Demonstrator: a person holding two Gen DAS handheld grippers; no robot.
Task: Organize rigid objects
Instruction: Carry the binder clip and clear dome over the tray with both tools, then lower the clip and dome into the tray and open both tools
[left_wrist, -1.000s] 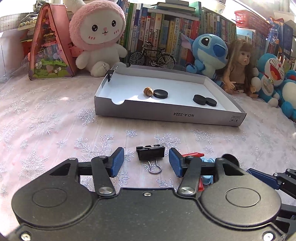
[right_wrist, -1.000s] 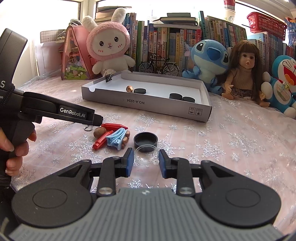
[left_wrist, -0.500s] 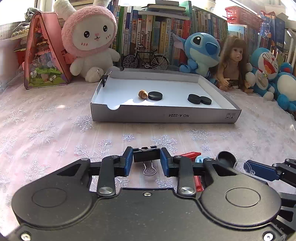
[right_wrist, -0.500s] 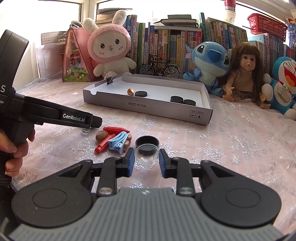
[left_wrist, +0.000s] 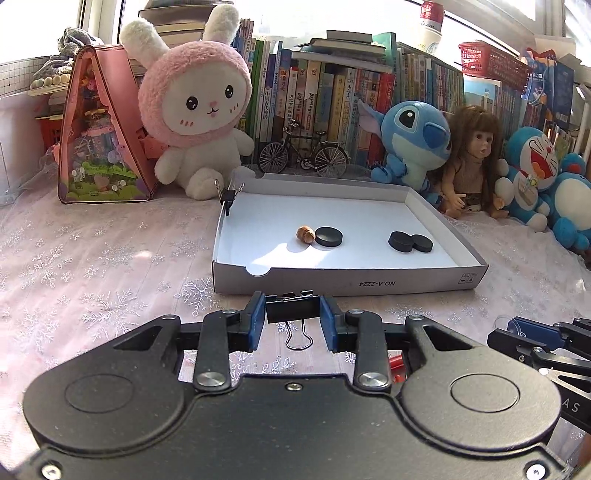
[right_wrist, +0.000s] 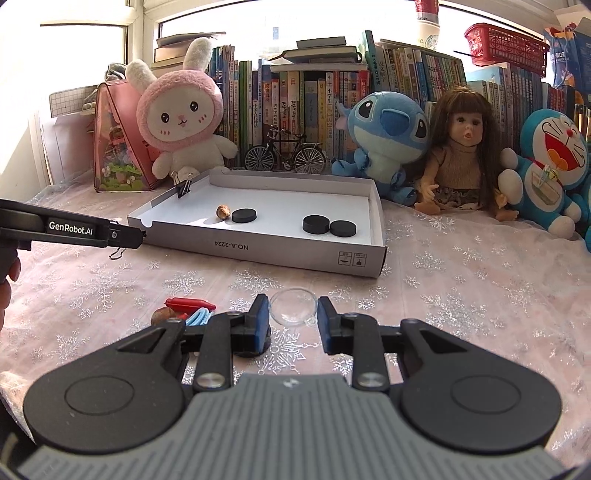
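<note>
Lifted off the cloth, the binder clip (left_wrist: 292, 309) sits pinched in the left gripper (left_wrist: 292, 318); right gripper (right_wrist: 292, 320) — pinching a clear lid (right_wrist: 292, 312).

Left gripper (left_wrist: 293, 317) clamping black binder clip (left_wrist: 293, 309), raised before white tray (left_wrist: 347, 284), nut (left_wrist: 306, 234) and three discs (left_wrist: 328, 236) inside

Lighting: strong daylight from windows (right_wrist: 85, 48) behind the bookshelf (right_wrist: 369, 92); panes blown out to white in both views. Backlit; upper corners hazy with flare. Sun patch on white tray floor (left_wrist: 295, 254); tray wall (left_wrist: 236, 236) casts a shadow inward. Snowflake tablecloth (right_wrist: 480, 295) glints. Shadows: short, falling toward the camera. Focus: sharp throughout. Distortion: heavy fisheye curvature, dark vignette at frame corners.
</note>
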